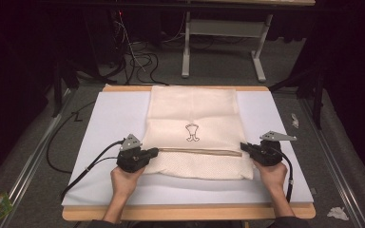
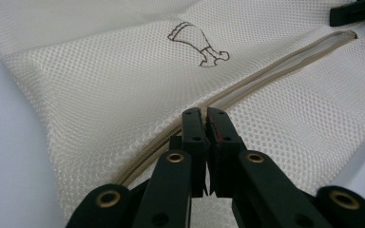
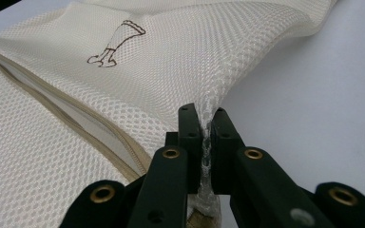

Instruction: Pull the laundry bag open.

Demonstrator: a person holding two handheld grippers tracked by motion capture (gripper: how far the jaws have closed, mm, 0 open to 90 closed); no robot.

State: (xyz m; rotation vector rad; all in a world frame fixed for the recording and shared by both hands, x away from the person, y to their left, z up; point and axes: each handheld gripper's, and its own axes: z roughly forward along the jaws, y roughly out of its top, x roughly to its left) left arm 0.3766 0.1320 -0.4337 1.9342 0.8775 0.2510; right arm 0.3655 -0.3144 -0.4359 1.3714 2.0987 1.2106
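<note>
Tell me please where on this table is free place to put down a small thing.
Bare white mat lies left of the mesh bag and right of it, up to the board edges. A bare strip runs along the near edge between the wrists. The middle is crowded: left gripper and right gripper clamp the bag's ends.

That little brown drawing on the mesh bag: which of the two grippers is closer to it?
Left, though only slightly. The left gripper pinches the zipper's end just left of and below the drawing; the right gripper grips the bag's far right edge.

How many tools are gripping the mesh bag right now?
2. The left tool is shut at the zipper's left end; the right tool pinches the mesh bag at its right edge, by the zipper's other end.
</note>
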